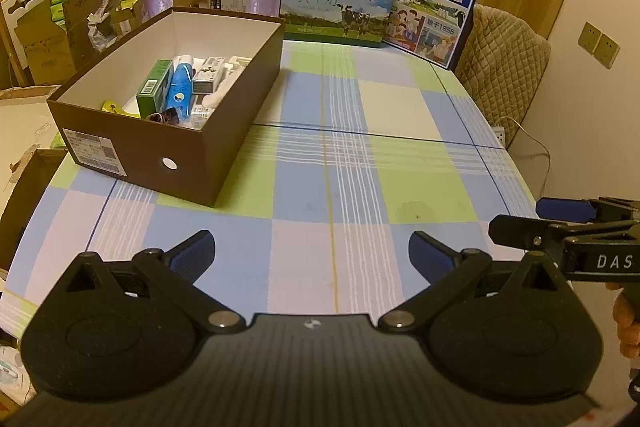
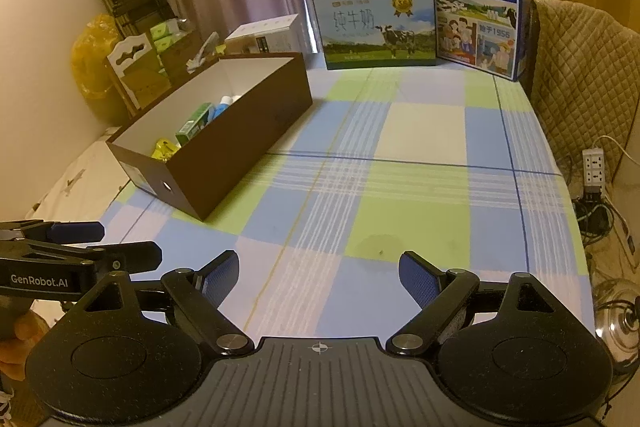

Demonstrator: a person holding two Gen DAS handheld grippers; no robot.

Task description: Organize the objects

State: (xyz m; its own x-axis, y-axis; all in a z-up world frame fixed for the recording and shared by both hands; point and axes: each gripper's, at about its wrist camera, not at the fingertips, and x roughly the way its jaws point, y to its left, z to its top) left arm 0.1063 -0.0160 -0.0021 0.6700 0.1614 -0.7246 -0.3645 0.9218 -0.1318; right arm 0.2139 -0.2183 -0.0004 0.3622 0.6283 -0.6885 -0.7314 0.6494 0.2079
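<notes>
Both my grippers, left (image 1: 311, 254) and right (image 2: 319, 277), hover with jaws spread wide and nothing between them, above the checked tablecloth (image 1: 392, 115). Across it to the left sits the brown box (image 1: 224, 131), open-topped, holding a green carton (image 1: 154, 87), a blue bottle (image 1: 180, 85) and other small items.

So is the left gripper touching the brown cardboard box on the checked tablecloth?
Apart. The left wrist view shows the open left gripper well short of the brown cardboard box, with a stretch of bare checked tablecloth between them.
</notes>
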